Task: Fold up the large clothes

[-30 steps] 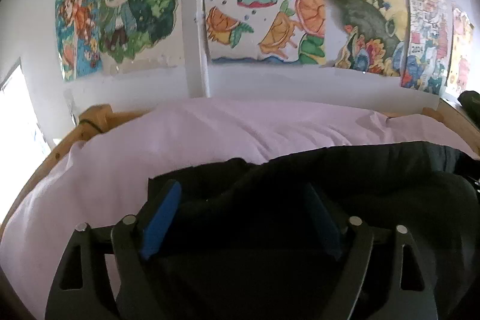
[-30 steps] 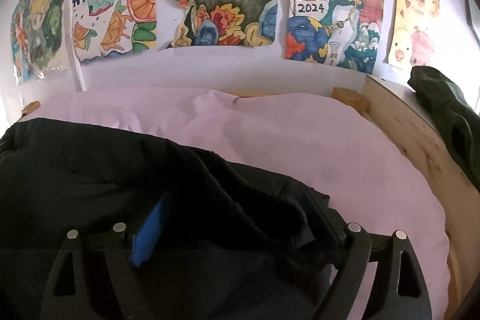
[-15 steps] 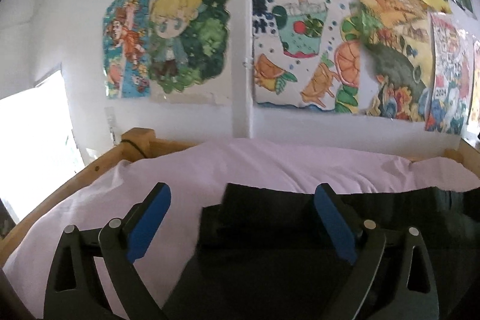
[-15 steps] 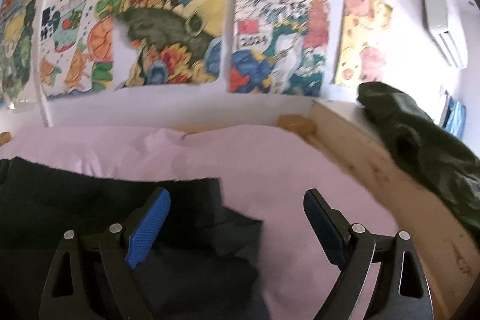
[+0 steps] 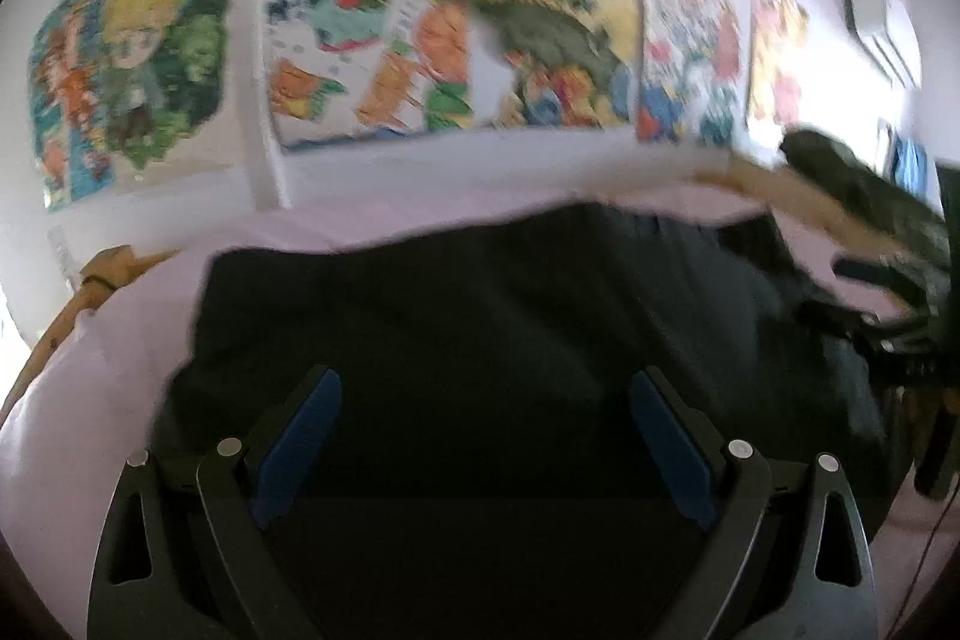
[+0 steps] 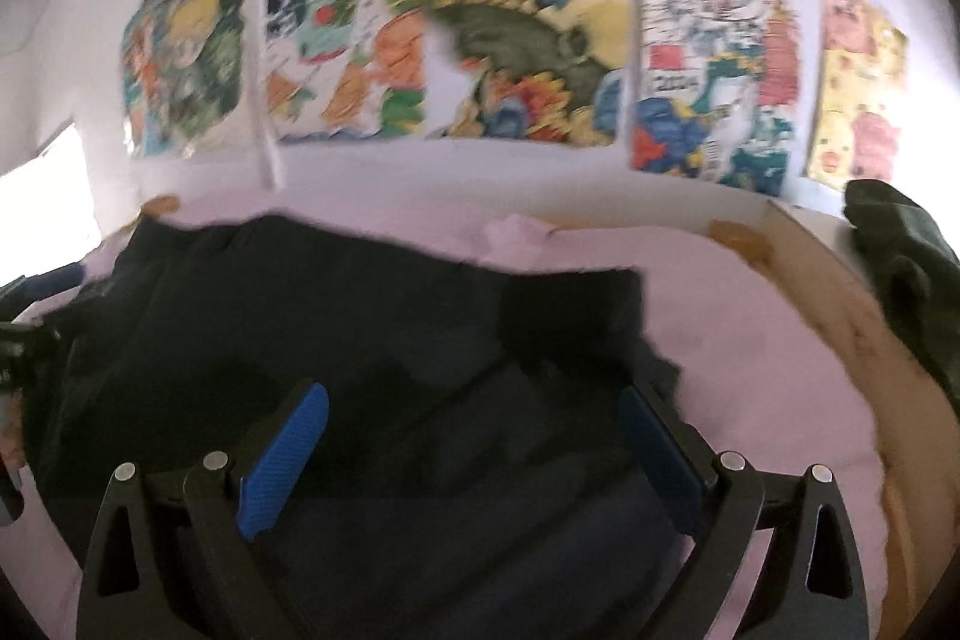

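left gripper (image 5: pixel 486 388), right gripper (image 6: pixel 474 406): black frames, blue finger pads, silver screws

One second ago both grippers were clamped on folds of the black garment (image 5: pixel 480 316); half a second ago the jaws had parted. Now the left gripper (image 5: pixel 485 436) and right gripper (image 6: pixel 474 451) stand wide apart over flat cloth, nothing between the pads. The bunched ridge across mid-frame is gone; the garment's far edge lies higher in frame. Both views now blurred, the posters (image 6: pixel 522 22) lower in frame
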Action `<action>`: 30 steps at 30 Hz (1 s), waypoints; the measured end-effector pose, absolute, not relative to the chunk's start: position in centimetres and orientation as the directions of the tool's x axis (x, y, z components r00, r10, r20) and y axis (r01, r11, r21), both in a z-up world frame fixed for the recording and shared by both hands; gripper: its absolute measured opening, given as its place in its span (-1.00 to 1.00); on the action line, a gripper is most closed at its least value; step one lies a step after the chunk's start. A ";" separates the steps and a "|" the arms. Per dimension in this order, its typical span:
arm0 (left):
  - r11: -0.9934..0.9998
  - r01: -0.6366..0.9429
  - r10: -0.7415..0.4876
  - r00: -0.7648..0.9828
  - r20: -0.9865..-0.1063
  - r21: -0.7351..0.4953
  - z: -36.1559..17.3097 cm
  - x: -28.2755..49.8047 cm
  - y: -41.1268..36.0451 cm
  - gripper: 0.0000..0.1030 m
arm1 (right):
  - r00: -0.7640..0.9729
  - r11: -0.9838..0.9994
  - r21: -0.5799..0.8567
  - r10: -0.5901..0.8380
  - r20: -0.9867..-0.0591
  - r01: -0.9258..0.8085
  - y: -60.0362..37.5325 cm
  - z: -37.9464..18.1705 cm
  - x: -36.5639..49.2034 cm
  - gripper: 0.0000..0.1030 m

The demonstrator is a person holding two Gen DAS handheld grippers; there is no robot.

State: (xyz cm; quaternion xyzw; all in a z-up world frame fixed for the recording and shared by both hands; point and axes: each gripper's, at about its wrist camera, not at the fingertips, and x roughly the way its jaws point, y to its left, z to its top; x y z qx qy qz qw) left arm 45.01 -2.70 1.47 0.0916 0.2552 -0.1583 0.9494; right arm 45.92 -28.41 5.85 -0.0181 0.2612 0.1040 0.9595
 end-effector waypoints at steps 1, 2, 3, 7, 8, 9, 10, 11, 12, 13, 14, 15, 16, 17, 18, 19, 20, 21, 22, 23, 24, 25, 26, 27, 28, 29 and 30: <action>0.933 0.343 -0.244 0.821 -0.515 0.105 1.0 45.2 -3.1 0.84 | 0.841 0.977 0.016 0.193 -0.505 -0.214 -28.2 5.2 46.4 0.91; 0.935 0.336 -0.232 0.824 -0.516 0.116 0.7 45.8 -3.5 0.84 | 0.841 0.976 0.010 0.191 -0.506 -0.216 -28.1 4.8 46.8 0.91; 0.937 0.330 -0.225 0.825 -0.518 0.119 0.7 46.2 -3.8 0.85 | 0.834 0.974 0.010 0.198 -0.515 -0.225 -27.9 4.2 47.4 0.91; 0.948 0.288 -0.182 0.841 -0.510 0.137 0.7 48.3 -4.6 0.97 | 0.826 0.978 0.035 0.192 -0.530 -0.204 -28.0 3.1 49.4 0.99; 0.949 0.284 -0.176 0.841 -0.512 0.139 0.5 49.0 -4.7 0.97 | 0.826 0.980 0.039 0.187 -0.531 -0.197 -28.0 3.0 50.0 1.00; 0.950 0.279 -0.171 0.839 -0.517 0.138 0.3 49.5 -4.6 0.97 | 0.822 0.980 0.041 0.184 -0.539 -0.193 -27.9 3.0 50.8 1.00; 0.953 0.272 -0.164 0.837 -0.522 0.136 0.1 49.8 -4.5 0.98 | 0.818 0.981 0.042 0.182 -0.546 -0.190 -28.0 3.0 51.3 1.00; 0.957 0.261 -0.157 0.836 -0.525 0.130 0.0 50.5 -4.4 0.98 | 0.815 0.982 0.043 0.175 -0.553 -0.182 -28.1 2.9 51.9 1.00; 0.961 0.251 -0.151 0.835 -0.529 0.121 0.0 51.1 -4.2 0.98 | 0.816 0.983 0.048 0.172 -0.553 -0.175 -28.2 2.9 52.5 1.00; 0.964 0.242 -0.146 0.832 -0.535 0.112 0.0 51.6 -4.0 0.98 | 0.815 0.984 0.050 0.172 -0.554 -0.173 -28.3 2.7 52.9 1.00; 0.967 0.234 -0.143 0.829 -0.541 0.103 0.1 52.2 -3.7 0.98 | 0.812 0.984 0.051 0.170 -0.558 -0.170 -28.4 2.6 53.5 1.00; 0.969 0.227 -0.140 0.827 -0.545 0.095 0.2 52.7 -3.5 0.98 | 0.812 0.985 0.050 0.165 -0.560 -0.166 -28.5 2.6 54.1 1.00; 0.972 0.215 -0.131 0.825 -0.549 0.091 0.3 53.2 -3.2 0.98 | 0.811 0.985 0.048 0.162 -0.562 -0.164 -28.5 2.6 54.5 1.00; 0.977 0.195 -0.116 0.819 -0.562 0.083 0.3 54.2 -2.8 0.98 | 0.808 0.986 0.048 0.160 -0.567 -0.162 -28.6 2.5 55.2 1.00; 0.980 0.190 -0.117 0.806 -0.580 0.067 0.3 55.0 -2.4 0.98 | 0.803 0.986 0.050 0.159 -0.574 -0.159 -28.8 2.4 55.8 1.00; 0.980 0.190 -0.121 0.796 -0.593 0.055 0.2 55.6 -2.1 0.98 | 0.795 0.986 0.060 0.159 -0.586 -0.154 -29.1 2.2 56.7 1.00; 0.981 0.190 -0.126 0.782 -0.611 0.041 0.0 56.4 -1.8 0.98 | 0.785 0.986 0.070 0.165 -0.597 -0.154 -29.2 1.9 57.3 1.00; 0.981 0.194 -0.136 0.761 -0.635 0.023 -0.4 57.3 -1.4 0.98 | 0.765 0.983 0.091 0.181 -0.618 -0.160 -29.4 1.5 58.1 1.00; 0.979 0.201 -0.145 0.747 -0.649 0.013 -0.8 57.8 -1.3 0.98 | 0.752 0.981 0.102 0.192 -0.630 -0.164 -29.5 1.2 58.6 1.00; 0.979 0.206 -0.150 0.739 -0.657 0.008 -1.1 58.0 -1.3 0.98 | 0.735 0.978 0.117 0.206 -0.646 -0.171 -29.6 0.8 59.2 1.00; 0.977 0.211 -0.153 0.731 -0.665 0.008 -1.5 58.4 -1.3 0.98 | 0.717 0.975 0.127 0.220 -0.661 -0.182 -29.6 0.3 59.7 1.00; 0.977 0.213 -0.151 0.727 -0.670 0.011 -1.9 58.6 -1.3 0.98 | 0.711 0.974 0.129 0.222 -0.667 -0.184 -29.5 0.0 59.9 1.00; 0.977 0.213 -0.147 0.725 -0.673 0.016 -2.3 58.8 -1.4 0.98 | 0.705 0.974 0.131 0.226 -0.672 -0.187 -29.5 -0.4 60.2 1.00; 0.977 0.212 -0.144 0.724 -0.674 0.018 -2.6 59.0 -1.4 0.98 | 0.700 0.973 0.131 0.228 -0.677 -0.190 -29.4 -0.9 60.5 1.00; 0.977 0.211 -0.143 0.723 -0.676 0.018 -2.8 59.2 -1.4 0.98 | 0.694 0.973 0.132 0.229 -0.683 -0.192 -29.5 -1.3 60.7 1.00; 0.978 0.209 -0.142 0.723 -0.676 0.019 -3.1 59.4 -1.5 0.99 | 0.682 0.972 0.140 0.231 -0.694 -0.187 -29.5 -1.9 61.3 1.00; 0.979 0.205 -0.140 0.725 -0.674 0.018 -3.3 59.6 -1.4 0.99 | 0.677 0.971 0.151 0.237 -0.697 -0.184 -29.7 -2.3 61.6 1.00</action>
